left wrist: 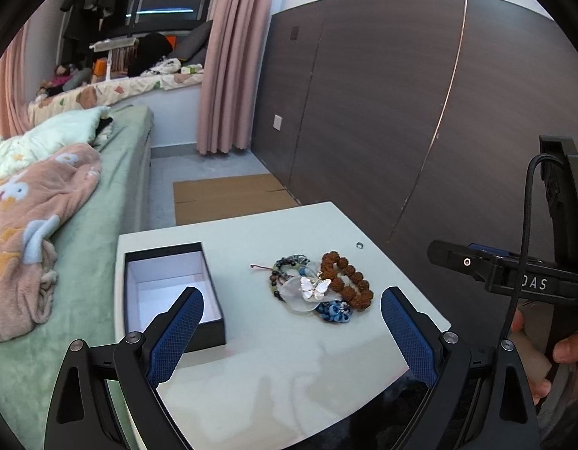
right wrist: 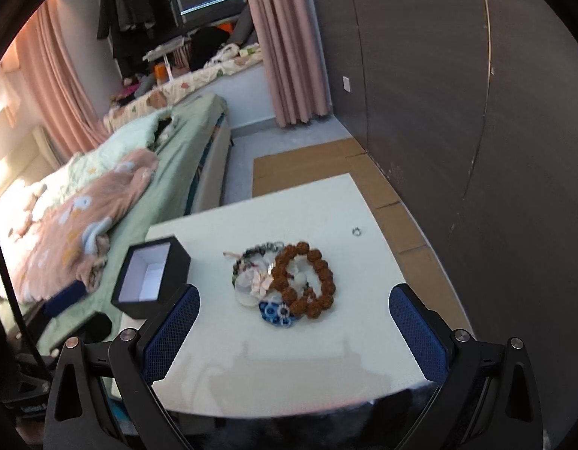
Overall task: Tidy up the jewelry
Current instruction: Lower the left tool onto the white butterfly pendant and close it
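Nearest the cameras: left gripper (left wrist: 292, 302) and right gripper (right wrist: 293, 300) both hover above the near edge of the white table (left wrist: 289, 356); each has its blue-padded jaws spread wide and holds nothing.
Jewelry pile: heaped in one tangle near the middle of the table, just ahead of both grippers, well clear of the box.
Brown bead bracelet (right wrist: 307, 281): chunky, knobbly beads on what is likely an elastic cord; probably the heaviest piece, rigid bead by bead but limp as a loop — best pinched across a single bead on the outer arc.
Butterfly piece (left wrist: 314, 288): pearly, lying on a pale translucent disc; looks thin, slick and breakable; take by an edge, gently.
Blue flower ornament (right wrist: 276, 313): soft-looking, partly tucked under the brown beads.
Dark bead bracelet (left wrist: 285, 268): small beads, light, with a loose cord tail — likely to drag neighbours.
Black box (left wrist: 172, 288): open, white-lined, at the table's left; empty as far as visible.
Small ring (right wrist: 356, 231): alone, near the far right corner.
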{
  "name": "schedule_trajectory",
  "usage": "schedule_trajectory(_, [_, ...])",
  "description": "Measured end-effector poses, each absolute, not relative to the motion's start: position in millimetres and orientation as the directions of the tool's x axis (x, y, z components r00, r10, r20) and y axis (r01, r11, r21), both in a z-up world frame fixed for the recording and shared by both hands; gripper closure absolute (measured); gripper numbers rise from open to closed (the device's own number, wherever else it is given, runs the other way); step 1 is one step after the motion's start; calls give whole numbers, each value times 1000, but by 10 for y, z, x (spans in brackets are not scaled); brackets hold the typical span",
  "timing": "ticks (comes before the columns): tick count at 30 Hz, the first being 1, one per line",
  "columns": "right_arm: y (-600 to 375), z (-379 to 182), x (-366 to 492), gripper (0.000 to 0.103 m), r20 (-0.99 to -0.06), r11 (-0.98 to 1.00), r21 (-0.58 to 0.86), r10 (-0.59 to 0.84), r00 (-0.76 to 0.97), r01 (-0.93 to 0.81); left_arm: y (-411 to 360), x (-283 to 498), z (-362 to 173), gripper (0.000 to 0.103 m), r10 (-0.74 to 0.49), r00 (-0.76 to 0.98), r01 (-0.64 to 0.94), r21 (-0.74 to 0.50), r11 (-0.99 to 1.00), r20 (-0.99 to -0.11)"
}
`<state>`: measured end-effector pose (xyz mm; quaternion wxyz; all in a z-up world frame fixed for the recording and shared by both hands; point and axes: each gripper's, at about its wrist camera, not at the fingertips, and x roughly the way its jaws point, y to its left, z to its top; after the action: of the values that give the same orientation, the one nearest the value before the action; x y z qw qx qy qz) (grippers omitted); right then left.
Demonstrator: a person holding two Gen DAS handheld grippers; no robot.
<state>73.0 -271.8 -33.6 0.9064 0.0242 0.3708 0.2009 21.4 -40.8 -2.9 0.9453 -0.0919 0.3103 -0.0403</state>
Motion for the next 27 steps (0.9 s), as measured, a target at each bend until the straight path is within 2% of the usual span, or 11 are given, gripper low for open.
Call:
schedule_trajectory(5, [-2810,-457,928,3,-694,926,239,373,615,-292,-431,394,-103,7,-160,790,26,-228,973,-593])
schedule_trajectory(7, [-2827,-511,1001,14,-703,923,269,384,599,-275,-432,472,-150,8,-173,780,21,-251,968,-602])
schedule_trajectory(10, [-2867,-633,1142,18,-735,920,321,392,554,-224,-446,601,-231,21,-195,760,18,-280,960,-621])
schedule_trajectory(17, [-3087,-766,1368,24,-747,905,414,400,532,-99,-515,865,-355,40,-231,735,36,-303,952,-638])
schedule_trajectory(22, [-3141,-855,1530,25,-767,899,436,397,504,-45,-595,1100,-536,54,-237,685,29,-300,954,-688])
schedule_trajectory(27, [-3142,-911,1656,25,-777,890,456,405,481,-13,-650,1284,-725,55,-259,639,46,-301,953,-724])
